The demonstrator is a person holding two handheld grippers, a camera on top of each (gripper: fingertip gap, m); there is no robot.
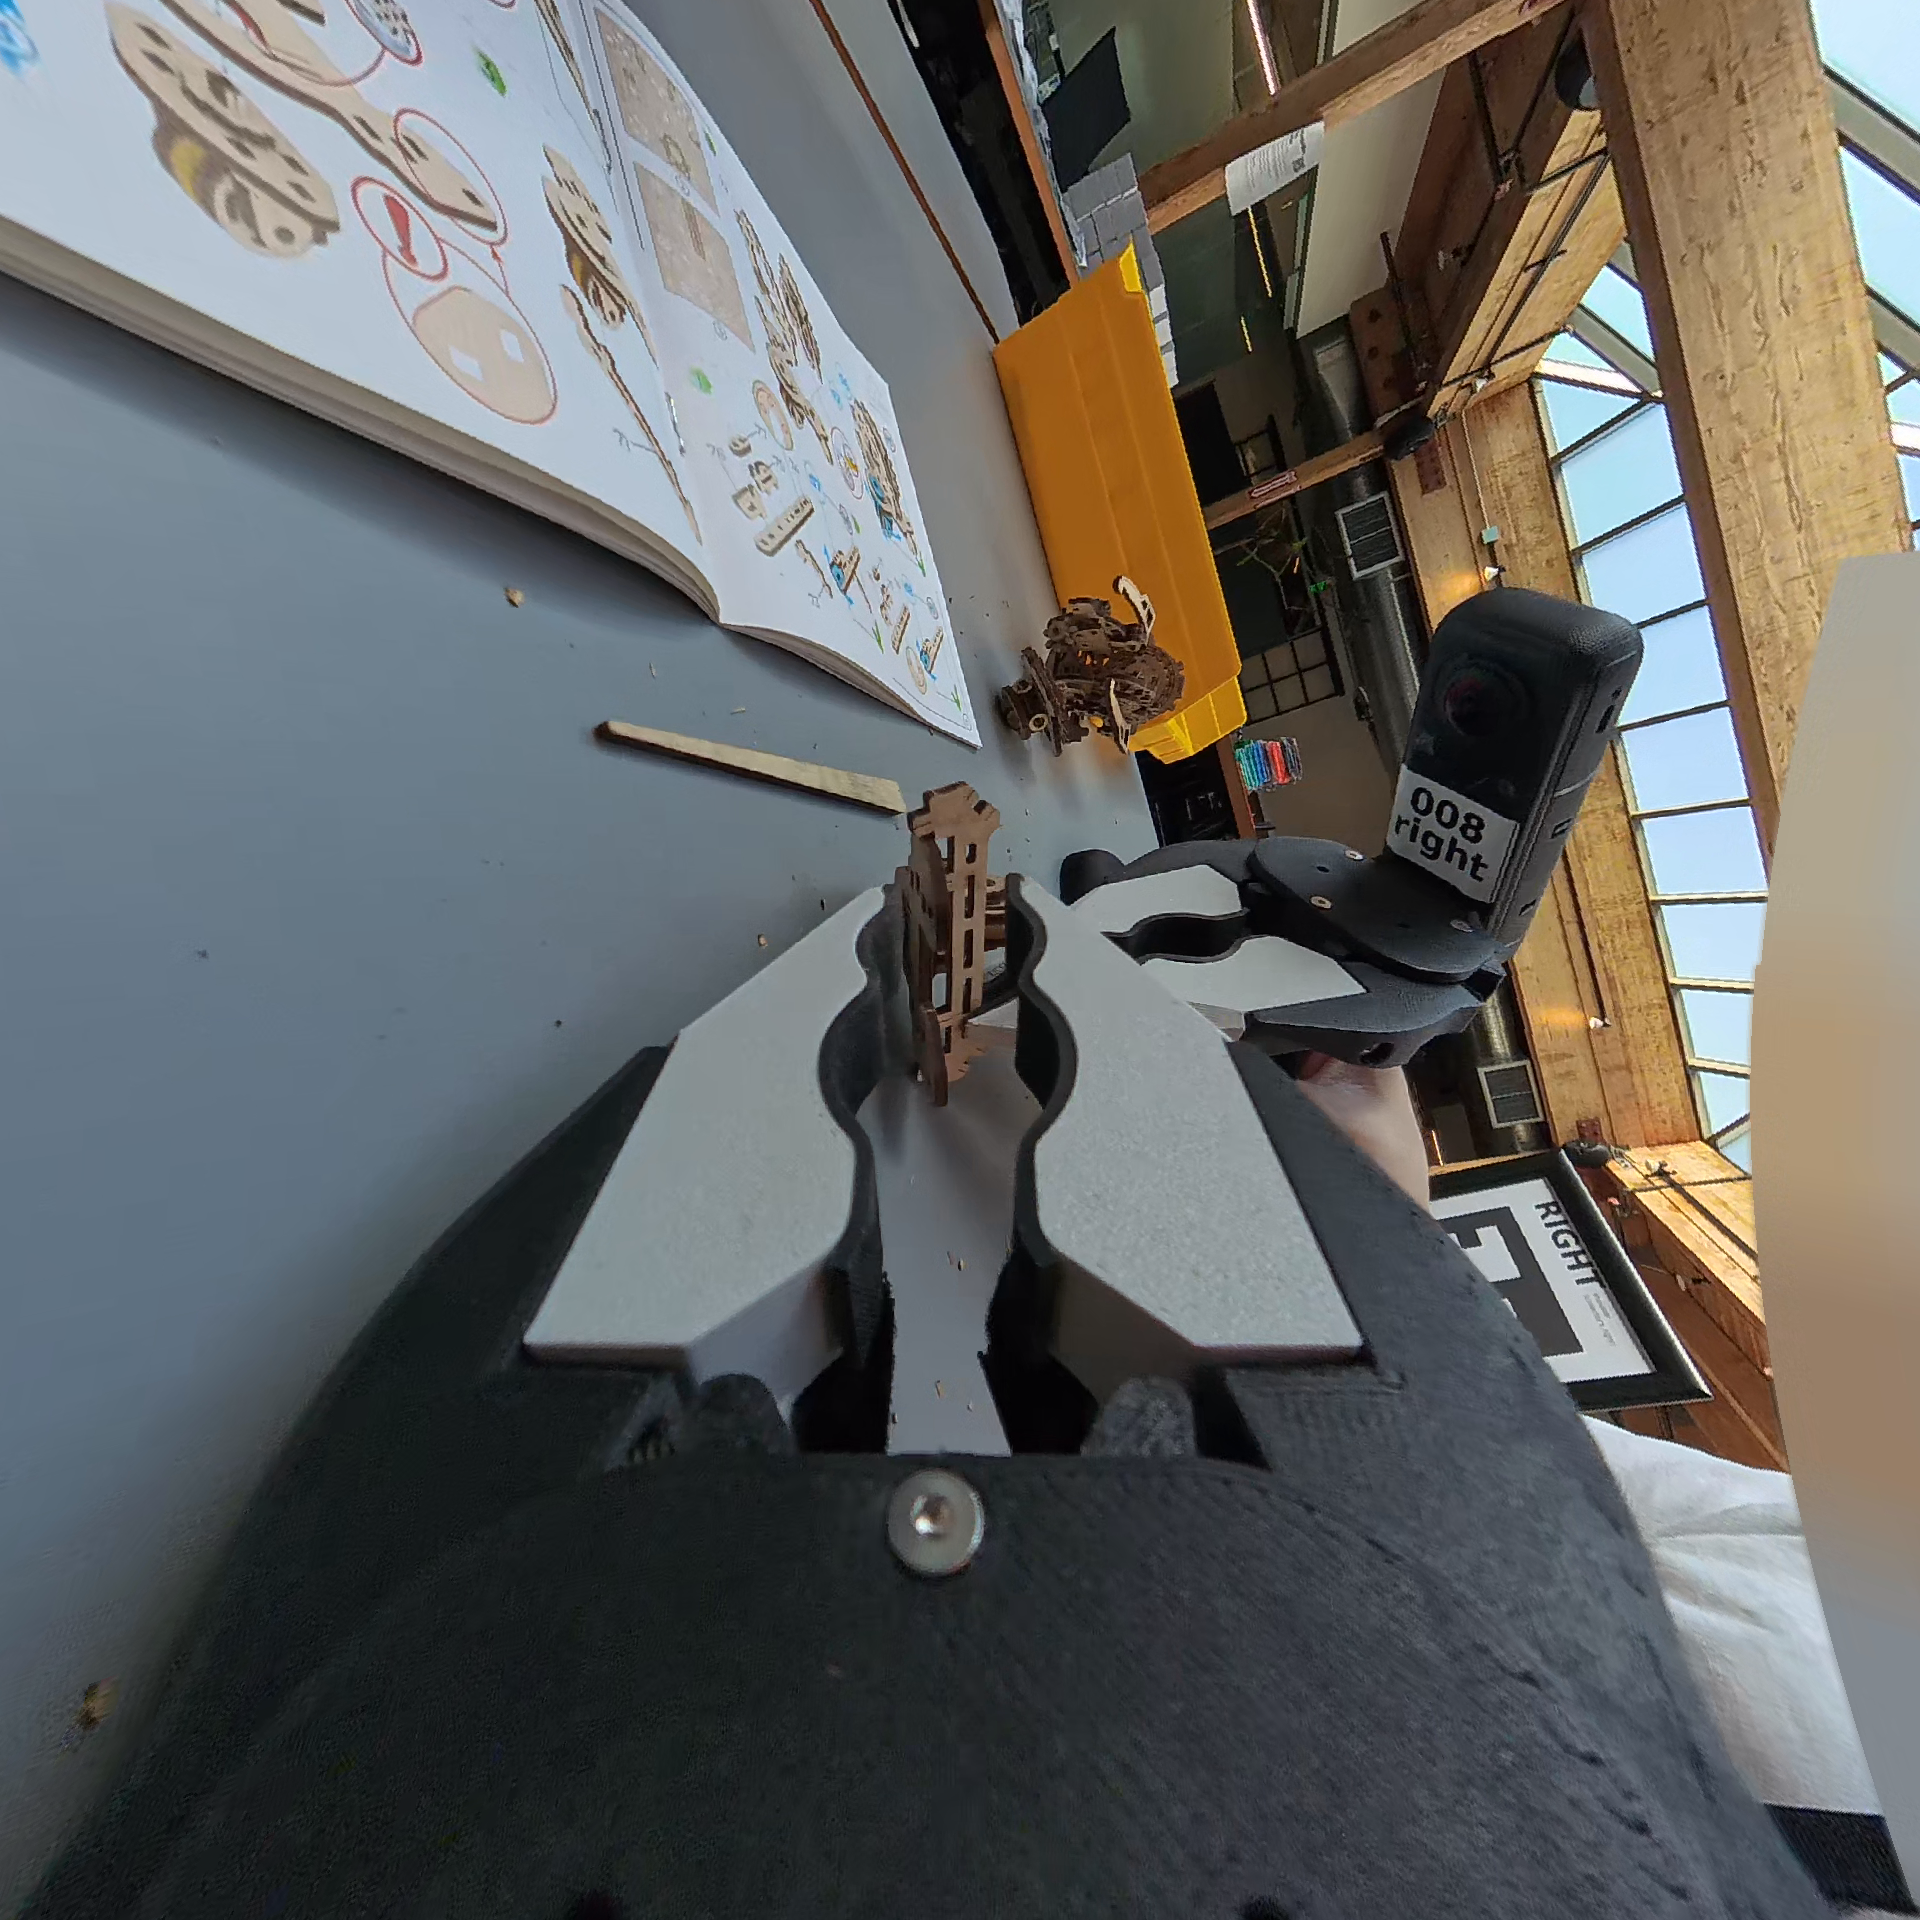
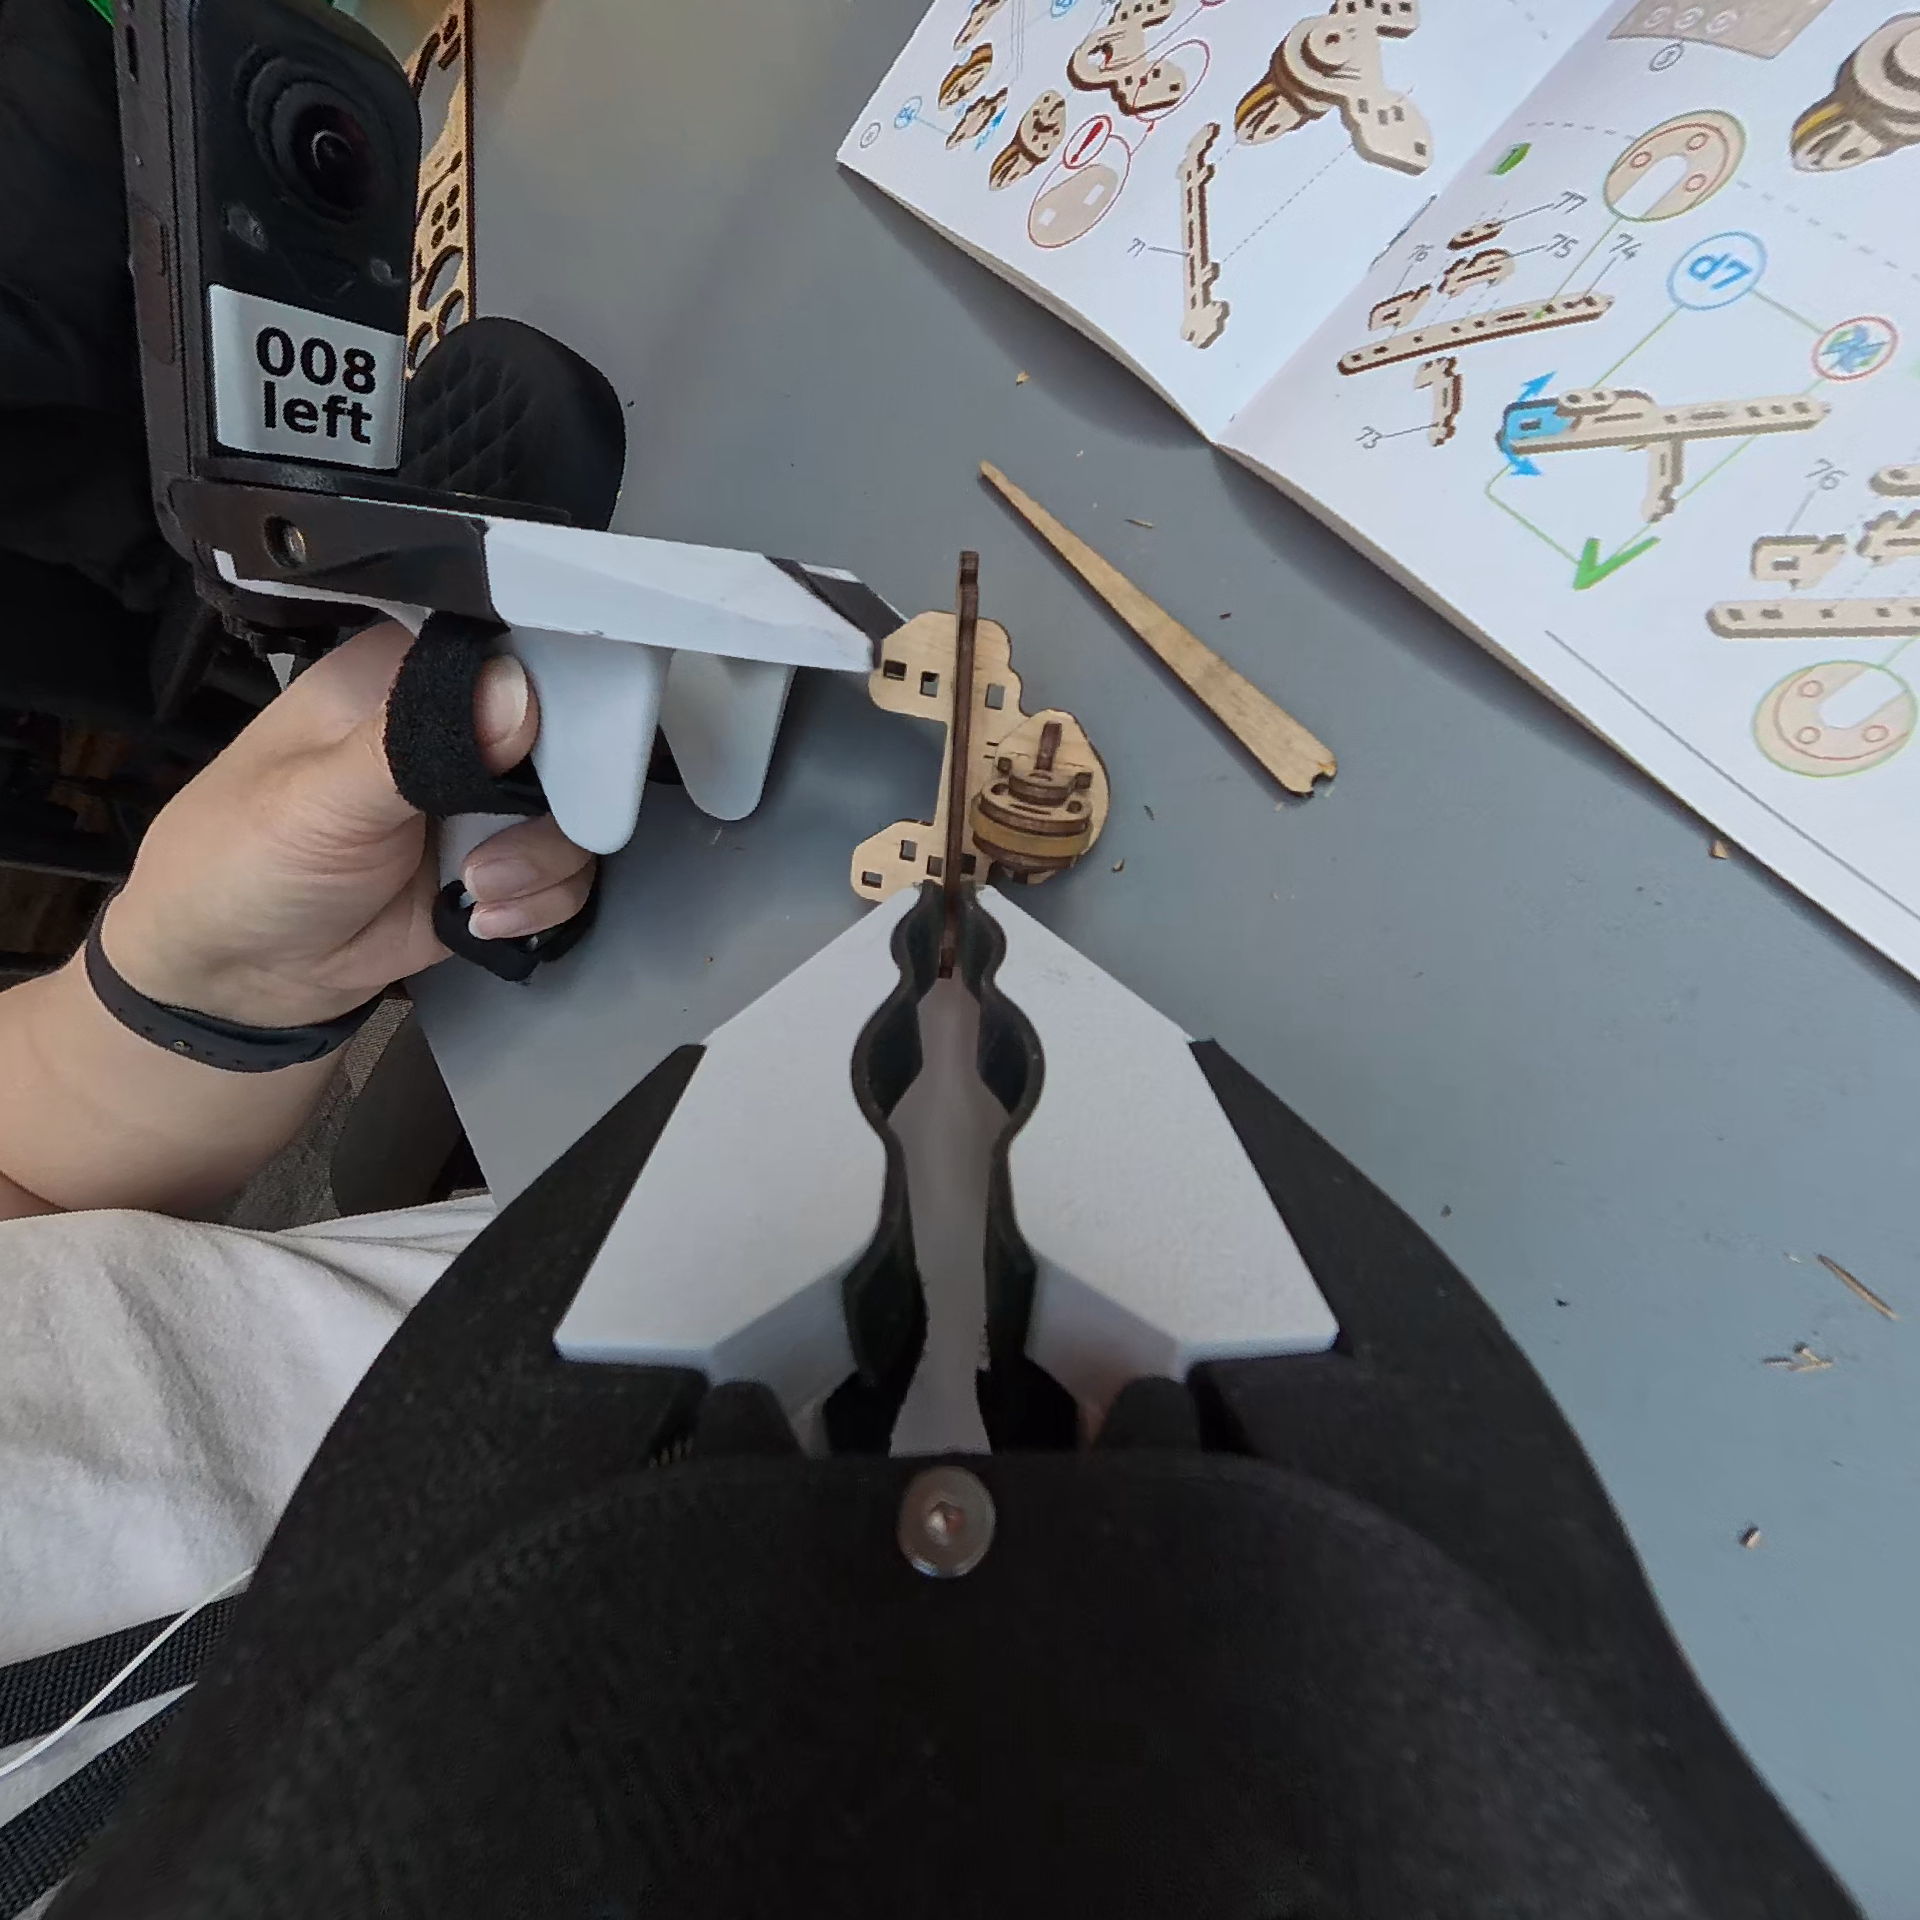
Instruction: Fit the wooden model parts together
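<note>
Right wrist view: the thin wooden strip (image 2: 966, 748) stands slotted through the flat wooden plate (image 2: 935, 665), pinched by the right gripper (image 2: 948, 935). The left gripper (image 2: 883, 634) clamps the plate's edge above the grey table (image 2: 1455, 1039), near a wooden stick (image 2: 1164, 634) and open booklet (image 2: 1455, 260).

Both wrist views sit close — sharing the wooden assembly (image 1: 951, 935).

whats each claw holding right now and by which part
Left claw: shut on the flat pale wooden plate with square slots, at its upper corner. Right claw: shut on the thin dark wooden strip, at its near end.
</note>
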